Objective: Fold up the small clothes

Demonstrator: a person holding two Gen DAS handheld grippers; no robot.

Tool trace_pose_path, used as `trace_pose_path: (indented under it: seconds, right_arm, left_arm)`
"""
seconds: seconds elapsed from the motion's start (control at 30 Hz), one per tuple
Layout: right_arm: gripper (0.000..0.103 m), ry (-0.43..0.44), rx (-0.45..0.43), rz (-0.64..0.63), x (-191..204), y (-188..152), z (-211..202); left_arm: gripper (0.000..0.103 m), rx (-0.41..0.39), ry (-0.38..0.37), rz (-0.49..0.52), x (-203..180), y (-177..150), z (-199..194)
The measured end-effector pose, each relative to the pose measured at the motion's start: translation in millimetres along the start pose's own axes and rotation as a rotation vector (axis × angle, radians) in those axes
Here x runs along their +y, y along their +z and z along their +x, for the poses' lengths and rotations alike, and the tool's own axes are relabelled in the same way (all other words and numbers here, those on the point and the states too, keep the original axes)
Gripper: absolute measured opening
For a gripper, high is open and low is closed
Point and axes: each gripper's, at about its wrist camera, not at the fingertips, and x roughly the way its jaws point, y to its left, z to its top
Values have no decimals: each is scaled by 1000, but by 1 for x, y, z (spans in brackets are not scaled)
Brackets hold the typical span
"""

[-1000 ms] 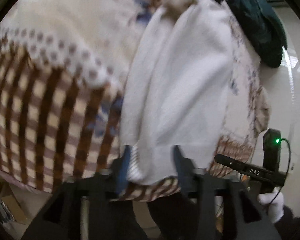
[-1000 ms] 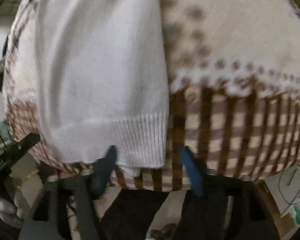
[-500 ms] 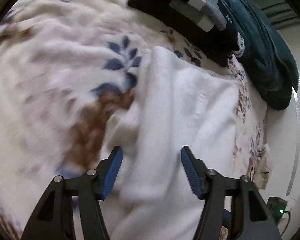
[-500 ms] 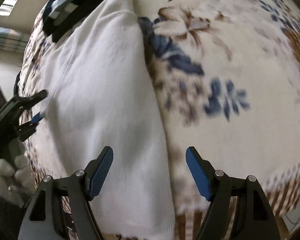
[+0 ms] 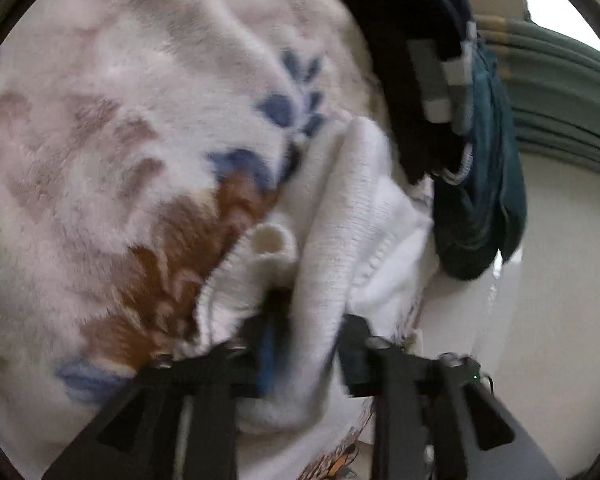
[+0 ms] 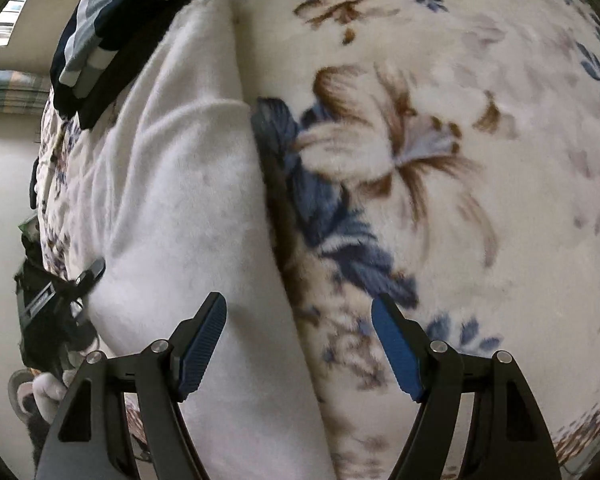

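The left gripper (image 5: 304, 344) pinches a bunched ridge of the white knit sweater (image 5: 340, 216) at lower centre, probably to fold it over. The right gripper (image 6: 300, 344) hovers spread above its edge on the floral blanket (image 6: 480, 160).

Spreading wide across both views: a plush cream blanket (image 6: 480, 220) patterned with blue and brown flowers, covering the bed. Showing beyond its edge, a pale plain wall (image 5: 548, 280). Hanging at upper right of the left view, grey-green pleated curtains (image 5: 564, 92). Glowing bright behind them, a window (image 5: 560, 4), daylight coming in.
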Motion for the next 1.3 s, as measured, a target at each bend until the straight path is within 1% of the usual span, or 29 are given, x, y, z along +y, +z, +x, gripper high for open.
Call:
trace_pose_path:
  seconds: [0.03, 0.07, 0.1, 0.17, 0.23, 0.27, 0.3, 0.33, 0.37, 0.4, 0.47, 0.5, 0.53, 0.6, 0.63, 0.67, 0.7, 0.77, 0.8, 0.83, 0.9, 0.97, 1.03, 1.1, 1.13, 1.17, 1.2, 1.23, 1.3]
  right_arm:
    - [77, 4, -1, -3, 4, 4, 2]
    - [77, 10, -3, -5, 7, 8, 3]
    - [77, 16, -3, -7, 9, 9, 4]
    - [77, 28, 12, -14, 13, 10, 8]
    - [77, 34, 27, -15, 13, 11, 13]
    - [77, 31, 36, -20, 15, 11, 17]
    - [77, 27, 40, -24, 14, 9, 18]
    - [77, 29, 44, -26, 14, 8, 20]
    - [77, 37, 46, -30, 16, 7, 21]
    - [77, 38, 47, -34, 18, 7, 22]
    - [77, 32, 45, -41, 20, 7, 22]
    - [77, 31, 48, -42, 20, 7, 23]
    - [77, 27, 51, -40, 19, 7, 23]
    - [77, 32, 55, -29, 14, 6, 21]
    - [77, 36, 58, -27, 12, 5, 19]
    - [77, 34, 56, -29, 12, 4, 18]
    - [77, 35, 51, -30, 12, 2, 16]
    - [77, 42, 56, -29, 11, -1, 16]
    - [77, 47, 60, -23, 8, -4, 15]
    - [77, 50, 63, -19, 7, -6, 15]
    - [77, 50, 76, -16, 8, -10, 19]
    - [77, 48, 76, -20, 9, -14, 21]
    - [77, 44, 75, -35, 11, -17, 19]
    - [77, 43, 74, -51, 13, -22, 17]
    - [77, 43, 76, -57, 13, -24, 16]
    - [77, 44, 80, -62, 13, -27, 15]
    - [77, 42, 84, -63, 12, -32, 15]
    - [77, 41, 88, -62, 11, -35, 14]
    - [77, 50, 102, -52, 5, -47, 12]
  left_arm:
    - [49, 2, 9, 37, -10, -4, -5]
    - [61, 6, 17, 60, -17, -9, -7]
    - [67, 11, 20, 81, -24, -13, -7]
    - [67, 13, 93, 157, -37, -24, 0]
    - [54, -17, 98, 185, -37, -33, 9]
    - [29, -29, 33, 166, -36, -34, 11]
    - [6, -31, -29, 155, -36, -34, 12]
    - [9, -39, -89, 158, -38, -34, 11]
    - [9, -42, -113, 159, -39, -33, 10]
    - [9, -43, -78, 150, -34, -32, 7]
    - [12, -55, 51, 143, -23, -24, 7]
    - [14, -60, 145, 138, -15, -20, 3]
    - [14, -58, 168, 134, -9, -18, -1]
    - [16, -62, 123, 95, -4, -16, -11]
    - [20, -57, 106, 93, -6, -17, -13]
    - [28, -51, 86, 106, -9, -19, -15]
    - [43, -48, 80, 114, -14, -19, -14]
    - [56, -44, 73, 133, -24, -21, -7]
    - [55, -35, 111, 145, -29, -22, 0]
    - [52, -37, 141, 162, -34, -19, 12]
    - [7, -63, 204, 234, -44, -26, 20]
    - [7, -107, 268, 275, -54, -28, 18]
    - [7, -131, 307, 287, -51, -25, 8]
    - [11, -133, 324, 248, -44, -13, 5]
    - [13, -124, 310, 225, -41, -11, 3]
    - [21, -92, 281, 205, -39, -12, 1]
    - [28, -76, 276, 202, -37, -19, -5]
    - [30, -75, 277, 219, -41, -26, -9]
    - [46, -41, 273, 222, -42, -45, -14]
